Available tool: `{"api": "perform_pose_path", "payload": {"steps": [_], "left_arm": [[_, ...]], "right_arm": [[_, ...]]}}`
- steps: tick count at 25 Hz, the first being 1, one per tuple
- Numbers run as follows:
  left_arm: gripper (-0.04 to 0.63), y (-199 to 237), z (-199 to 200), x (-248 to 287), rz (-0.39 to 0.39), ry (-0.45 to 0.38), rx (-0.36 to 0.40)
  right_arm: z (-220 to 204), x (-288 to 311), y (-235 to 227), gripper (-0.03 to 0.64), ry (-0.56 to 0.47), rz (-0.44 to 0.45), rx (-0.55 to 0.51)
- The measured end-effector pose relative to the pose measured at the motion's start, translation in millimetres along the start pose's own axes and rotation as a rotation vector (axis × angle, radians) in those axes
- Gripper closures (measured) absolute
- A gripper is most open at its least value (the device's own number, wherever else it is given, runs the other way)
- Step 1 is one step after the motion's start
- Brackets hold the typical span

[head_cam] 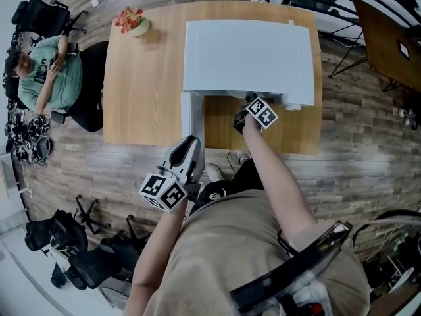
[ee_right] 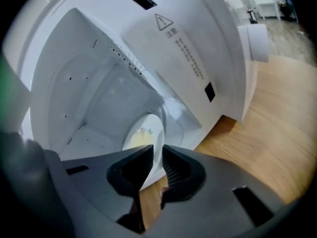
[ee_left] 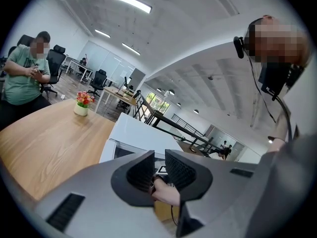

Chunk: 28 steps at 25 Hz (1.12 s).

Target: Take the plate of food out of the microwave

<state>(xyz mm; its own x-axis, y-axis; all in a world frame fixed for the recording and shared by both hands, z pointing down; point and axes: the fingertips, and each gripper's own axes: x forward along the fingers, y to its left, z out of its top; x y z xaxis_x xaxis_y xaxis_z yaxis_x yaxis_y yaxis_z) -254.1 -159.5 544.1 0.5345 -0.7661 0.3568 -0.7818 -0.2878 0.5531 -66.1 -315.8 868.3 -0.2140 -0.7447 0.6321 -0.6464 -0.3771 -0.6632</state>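
Your right tool (ee_right: 157, 165) pinches the plate (ee_right: 157, 128) by its 6 o'clock rim, inside the microwave (ee_right: 188, 53). Your left tool (ee_left: 159, 170) hangs empty, jaws apart. The plate looks stiff, slick and breakable, so draw it out level.

- We find the microwave (head_cam: 247, 54) on the right half of the desk (head_cam: 145, 91).
- The plate (ee_right: 146, 133) lies inside it, its near rim between the jaws of the right gripper (ee_right: 157, 167).
- A flower pot (head_cam: 133, 22) stands at the desk's far left corner.
- The left gripper (head_cam: 191, 142) is off the desk's near edge.
- A seated person (head_cam: 49, 78) is left of the desk.
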Motion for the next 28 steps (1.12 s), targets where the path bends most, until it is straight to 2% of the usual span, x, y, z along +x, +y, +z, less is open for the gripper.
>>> {"api": "perform_pose_path", "payload": {"steps": [6,16,22,28], "left_arm": [[0.548,-5,-7,-2,-0.01,0.01,0.004],[0.548,-10,-8,-13,-0.023,-0.001,0.009],[0.549,-18,-4,-17,-0.038,-0.008,0.019],[0.548,-23,-5,-21,-0.048,-0.012,0.024]], "right_arm": [[1,-10,-6,0.581,-0.008,0.059,0.147],[5,-31,5,0.603,-0.017,0.178,0.302],[6,-50,-5,0.603,-0.015,0.187,0.349],[9,-69,-4,0.603,-0.006,0.23,0.352]]}}
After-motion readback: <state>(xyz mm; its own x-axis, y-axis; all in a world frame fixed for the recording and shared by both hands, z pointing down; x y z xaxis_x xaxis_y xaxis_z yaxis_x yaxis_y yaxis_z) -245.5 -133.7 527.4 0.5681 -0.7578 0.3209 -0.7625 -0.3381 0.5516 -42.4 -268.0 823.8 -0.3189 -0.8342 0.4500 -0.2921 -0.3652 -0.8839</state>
